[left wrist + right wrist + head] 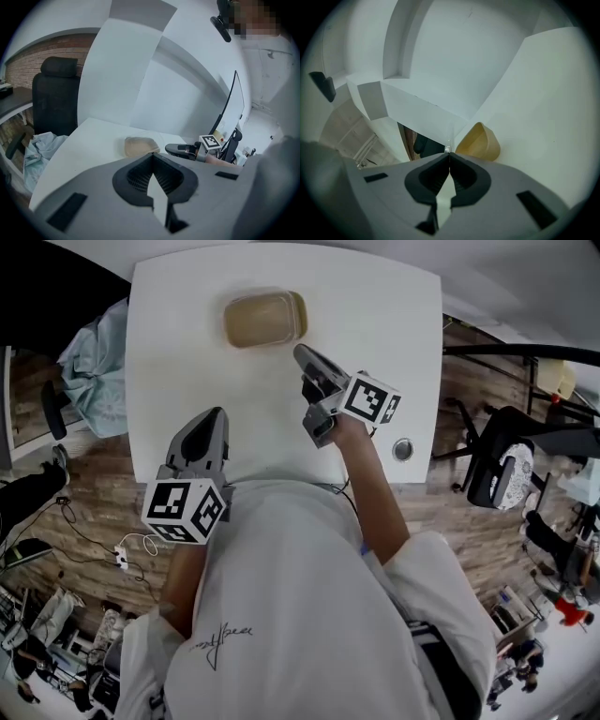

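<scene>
Tub (264,319), shallow, rounded-rectangular and matte tan, lies at the far middle of the white table (178,362). I cannot tell whether it is plastic or pulp.

The right gripper (302,352) is just beside its near right corner and apart from it. This gripper has a smooth grey shell and black ribbed pads, which are pressed together on nothing. The left gripper (217,414) is well back, above the table's near edge. Its ribbed pads are also pressed together and empty. Each gripper carries a white marker cube (373,399) printed with black squares.

The tabletop is smooth, with rounded corners and a round metal grommet (403,449) near its right edge. Below lies a wood-plank floor (89,498) with a white power strip (122,560) and its cable. A black office chair (55,96) stands left of the table, with a crumpled pale blue cloth (94,367) beside it. Behind the chair a red brick wall (28,63) meets plain white walls.

A dark cursive scrawl (220,640) marks the person's white shirt, too small to read.
</scene>
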{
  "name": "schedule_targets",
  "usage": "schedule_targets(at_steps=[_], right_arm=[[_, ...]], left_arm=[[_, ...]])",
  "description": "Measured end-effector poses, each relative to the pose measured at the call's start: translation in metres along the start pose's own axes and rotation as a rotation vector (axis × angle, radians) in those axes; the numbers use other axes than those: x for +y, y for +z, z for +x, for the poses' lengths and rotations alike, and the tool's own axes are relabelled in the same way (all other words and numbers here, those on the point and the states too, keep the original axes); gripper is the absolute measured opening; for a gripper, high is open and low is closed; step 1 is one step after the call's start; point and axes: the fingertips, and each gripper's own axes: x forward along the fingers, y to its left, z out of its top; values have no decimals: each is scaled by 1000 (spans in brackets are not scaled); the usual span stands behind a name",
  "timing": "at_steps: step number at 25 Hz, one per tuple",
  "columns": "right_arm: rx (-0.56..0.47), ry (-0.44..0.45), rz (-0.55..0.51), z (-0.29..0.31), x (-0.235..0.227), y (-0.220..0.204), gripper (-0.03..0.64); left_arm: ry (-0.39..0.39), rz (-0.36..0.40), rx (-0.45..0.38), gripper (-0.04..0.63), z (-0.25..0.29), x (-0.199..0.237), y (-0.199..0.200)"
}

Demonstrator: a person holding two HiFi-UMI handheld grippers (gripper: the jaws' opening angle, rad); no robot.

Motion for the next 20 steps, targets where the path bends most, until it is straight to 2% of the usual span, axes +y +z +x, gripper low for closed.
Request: schedule_targets(at_steps=[20], right_arm=[[11,43,-24,-15,20,-7,12]], left_arm=[[17,10,-56,5,-17,-9,0]])
